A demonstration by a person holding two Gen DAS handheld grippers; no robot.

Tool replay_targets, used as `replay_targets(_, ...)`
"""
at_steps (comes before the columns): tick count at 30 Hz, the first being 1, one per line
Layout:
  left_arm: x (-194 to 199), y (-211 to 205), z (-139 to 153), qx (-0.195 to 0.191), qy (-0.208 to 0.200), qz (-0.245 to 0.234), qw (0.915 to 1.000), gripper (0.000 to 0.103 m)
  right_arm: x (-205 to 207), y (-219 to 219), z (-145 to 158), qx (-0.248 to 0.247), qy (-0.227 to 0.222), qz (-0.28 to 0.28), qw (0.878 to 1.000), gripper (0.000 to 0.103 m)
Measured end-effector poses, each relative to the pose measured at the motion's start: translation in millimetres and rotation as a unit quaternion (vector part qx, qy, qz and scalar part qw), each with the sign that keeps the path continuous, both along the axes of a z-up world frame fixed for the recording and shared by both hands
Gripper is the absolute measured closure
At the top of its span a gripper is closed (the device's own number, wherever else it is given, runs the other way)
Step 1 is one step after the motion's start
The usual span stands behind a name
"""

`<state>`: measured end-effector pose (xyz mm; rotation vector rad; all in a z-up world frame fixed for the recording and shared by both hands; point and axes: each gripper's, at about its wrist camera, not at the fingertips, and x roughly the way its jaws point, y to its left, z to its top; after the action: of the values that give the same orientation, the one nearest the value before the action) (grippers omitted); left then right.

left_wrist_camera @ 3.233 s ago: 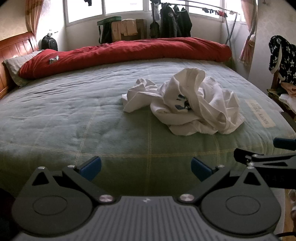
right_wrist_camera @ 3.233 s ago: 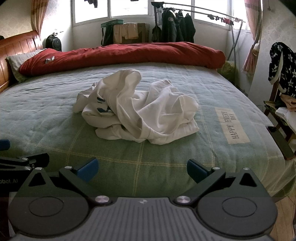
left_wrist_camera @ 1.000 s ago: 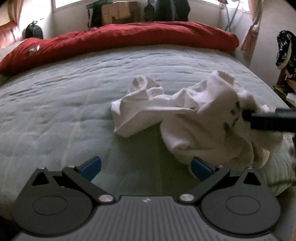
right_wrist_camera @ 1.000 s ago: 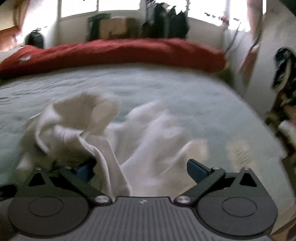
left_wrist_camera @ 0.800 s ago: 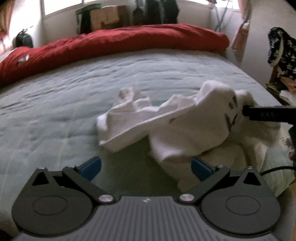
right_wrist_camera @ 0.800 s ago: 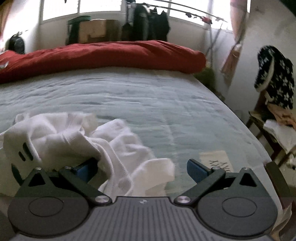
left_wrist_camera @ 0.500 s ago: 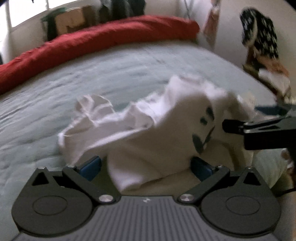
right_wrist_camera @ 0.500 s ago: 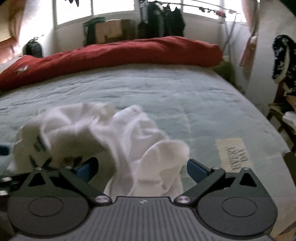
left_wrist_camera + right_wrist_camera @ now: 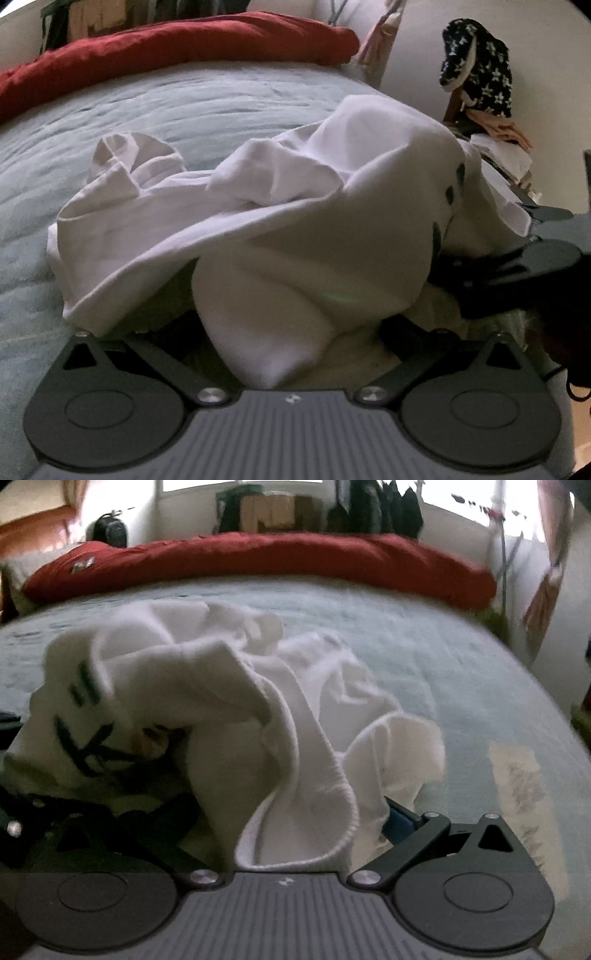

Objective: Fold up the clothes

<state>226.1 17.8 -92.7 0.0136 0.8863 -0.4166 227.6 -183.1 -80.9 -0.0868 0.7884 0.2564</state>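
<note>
Left wrist view: A crumpled white garment [image 9: 295, 221] was found on the grey-green bedspread [image 9: 129, 110], bunched directly against the left gripper [image 9: 288, 328]. Both fingertips were covered by cloth, so the jaw state could not be determined. The right gripper [image 9: 517, 266] was seen at the right edge, pressed into the garment's dark-printed side. A red duvet [image 9: 184, 40] was laid along the far side of the bed.

Right wrist view: The same garment [image 9: 229, 709] was draped over the front of the right gripper [image 9: 295, 819], with a ribbed hem hanging between the fingers. The finger arms were spread wide, and one blue pad [image 9: 400, 821] was exposed beside the fabric. A beige label [image 9: 517, 775] was visible on the bedspread [image 9: 443, 657] to the right.
</note>
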Motion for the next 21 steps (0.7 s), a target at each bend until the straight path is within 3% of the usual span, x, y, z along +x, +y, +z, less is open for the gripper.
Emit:
replay_targets(2, 1, 2, 1, -0.008, 0.001, 0.003, 1.0, 0.0, -2, -3, 2, 0.009, -0.003, 0.001, 1.0, 0.0)
replay_targets(8, -27, 4, 25, 0.028, -0.047, -0.011, 0.9984, 0.001, -15, -9, 15, 0.016, -0.03, 0.018, 0.999, 0.0)
replay_targets(12, -50, 12, 59, 0.046, -0.092, -0.033, 0.9942, 0.001, -24, -13, 24, 0.02, -0.048, 0.03, 0.998, 0.0)
replay_targets(16, -45, 2, 80, 0.068, -0.126, -0.052, 0.9884, 0.001, -42, -15, 38, 0.033, -0.068, 0.037, 0.996, 0.0)
replay_targets(21, -26, -37, 81, 0.106, -0.144, -0.093, 0.9794, 0.001, -54, -16, 40, 0.045, -0.069, 0.034, 0.996, 0.0)
